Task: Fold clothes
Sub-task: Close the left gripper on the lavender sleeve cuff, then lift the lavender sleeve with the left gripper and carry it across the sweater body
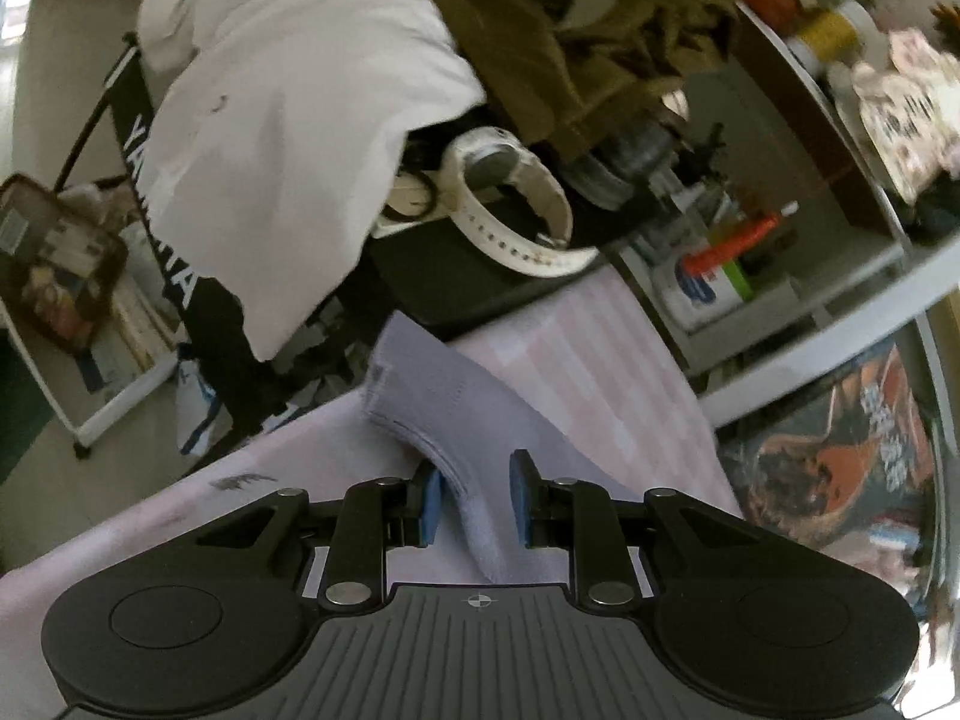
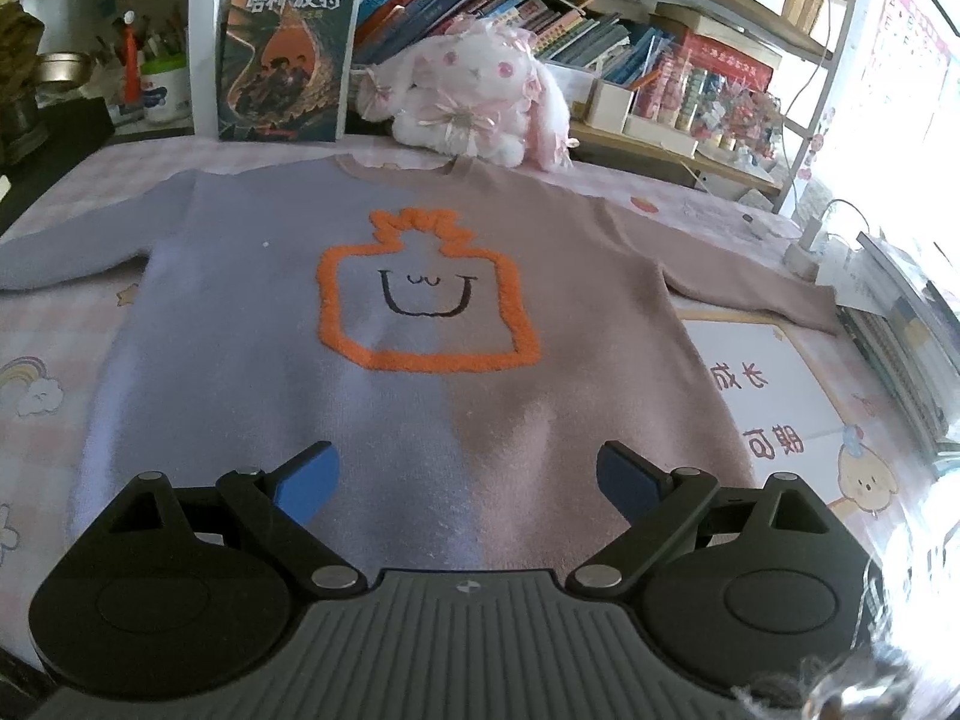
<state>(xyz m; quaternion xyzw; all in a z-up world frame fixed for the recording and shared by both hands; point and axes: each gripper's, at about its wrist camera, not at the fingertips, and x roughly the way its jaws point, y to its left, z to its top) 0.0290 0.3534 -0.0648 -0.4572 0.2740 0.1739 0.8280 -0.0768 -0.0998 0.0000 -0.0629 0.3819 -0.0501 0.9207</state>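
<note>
A two-tone sweater (image 2: 420,324), lavender on the left and tan-pink on the right with an orange outlined smiling shape on the chest, lies flat and spread out on a pink patterned tablecloth (image 2: 42,396). My right gripper (image 2: 468,480) is open wide, just above the sweater's lower hem at its middle. In the left wrist view the lavender sleeve (image 1: 444,402) runs between the fingers of my left gripper (image 1: 477,501), which is partly open with its blue pads on either side of the sleeve, not clamped.
A plush rabbit (image 2: 474,102) and a standing book (image 2: 288,54) sit behind the sweater, before bookshelves. A white board (image 2: 774,396) lies at the right. Beyond the sleeve are a black box (image 1: 474,276) with a white watch (image 1: 516,204), white cloth (image 1: 288,138) and an olive garment (image 1: 576,48).
</note>
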